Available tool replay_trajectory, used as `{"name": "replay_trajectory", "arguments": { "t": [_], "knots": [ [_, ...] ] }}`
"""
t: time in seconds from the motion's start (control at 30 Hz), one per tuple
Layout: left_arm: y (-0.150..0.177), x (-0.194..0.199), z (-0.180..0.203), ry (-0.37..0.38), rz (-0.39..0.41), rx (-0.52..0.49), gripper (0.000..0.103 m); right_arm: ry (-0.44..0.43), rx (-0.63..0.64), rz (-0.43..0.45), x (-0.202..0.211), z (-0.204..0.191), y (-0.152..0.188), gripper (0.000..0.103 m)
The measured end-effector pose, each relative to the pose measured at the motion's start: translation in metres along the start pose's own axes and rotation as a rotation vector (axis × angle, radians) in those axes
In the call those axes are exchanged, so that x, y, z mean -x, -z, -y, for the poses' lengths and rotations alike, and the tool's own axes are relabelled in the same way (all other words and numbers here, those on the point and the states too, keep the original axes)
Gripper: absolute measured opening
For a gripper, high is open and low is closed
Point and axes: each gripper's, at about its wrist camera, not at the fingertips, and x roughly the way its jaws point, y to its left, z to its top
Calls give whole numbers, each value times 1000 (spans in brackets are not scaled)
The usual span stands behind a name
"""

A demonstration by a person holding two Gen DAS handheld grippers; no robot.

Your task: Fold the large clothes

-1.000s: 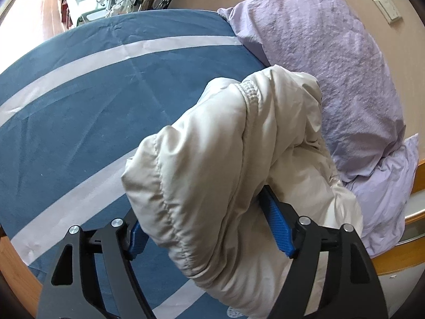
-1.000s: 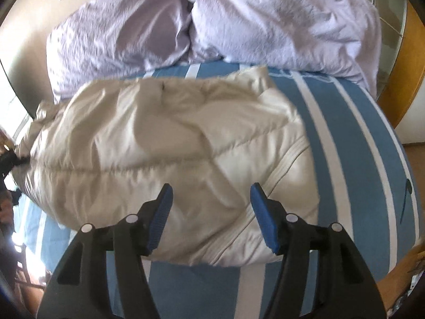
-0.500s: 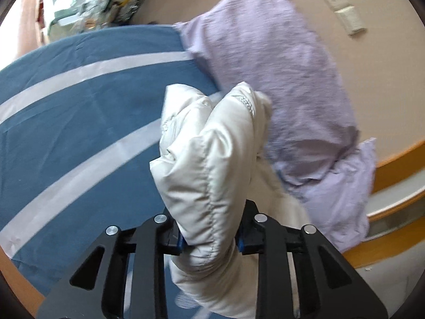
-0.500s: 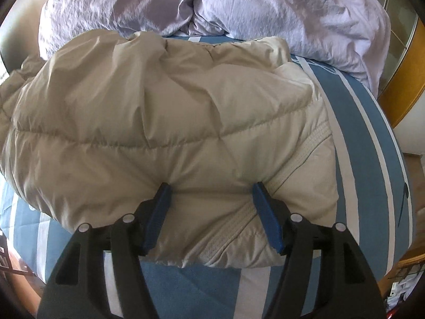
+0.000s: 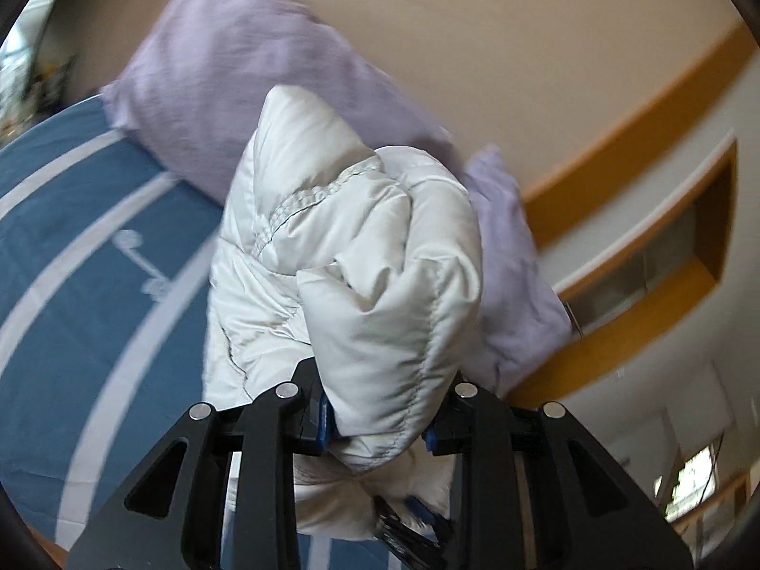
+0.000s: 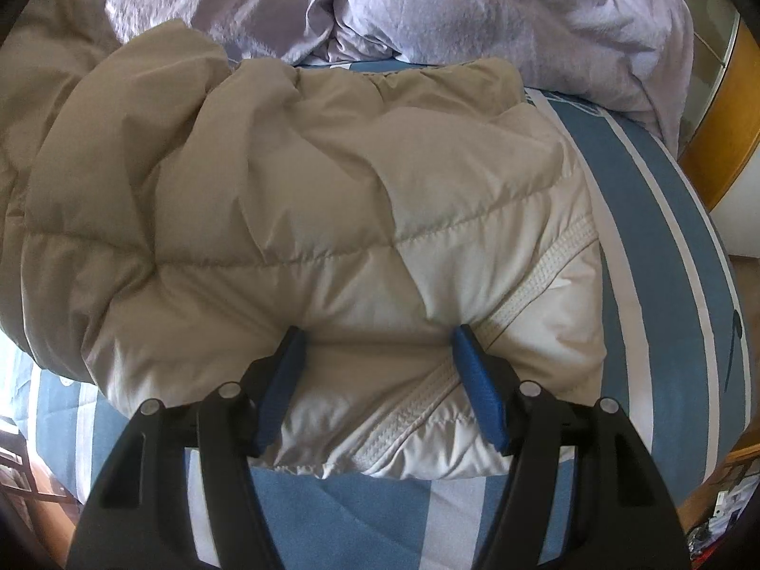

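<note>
A cream puffer jacket (image 6: 332,218) lies on the blue bed with white stripes (image 6: 665,247). My left gripper (image 5: 380,422) is shut on a bunched edge of the jacket (image 5: 380,256) and holds it lifted above the bed (image 5: 85,285). My right gripper (image 6: 380,365) is open, its blue pads (image 6: 475,380) pressed against the near hem of the jacket, on either side of a puffy fold by the zipper strip (image 6: 532,294).
Lilac pillows (image 6: 475,4) lie at the head of the bed, also in the left wrist view (image 5: 266,76). A wooden bed frame and shelf (image 5: 631,199) run along the beige wall. The bed's wooden edge (image 6: 717,109) shows at the right.
My left gripper closed on the jacket's edge and lifted it up, tilting towards the wall. My right gripper moved forward onto the jacket's near hem, still open.
</note>
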Motion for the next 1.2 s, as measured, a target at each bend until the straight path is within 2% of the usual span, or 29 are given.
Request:
{"name": "replay_trajectory", "arguments": {
  "t": [0.33, 0.73, 1.2],
  "knots": [
    [32, -36, 54, 63, -115, -129, 26, -21, -15, 5, -1, 4, 0, 65],
    [56, -80, 77, 77, -213, -202, 26, -40, -20, 13, 0, 8, 2, 65],
    [85, -110, 95, 71, -306, -274, 26, -89, -22, 27, 2, 15, 6, 66]
  ]
}}
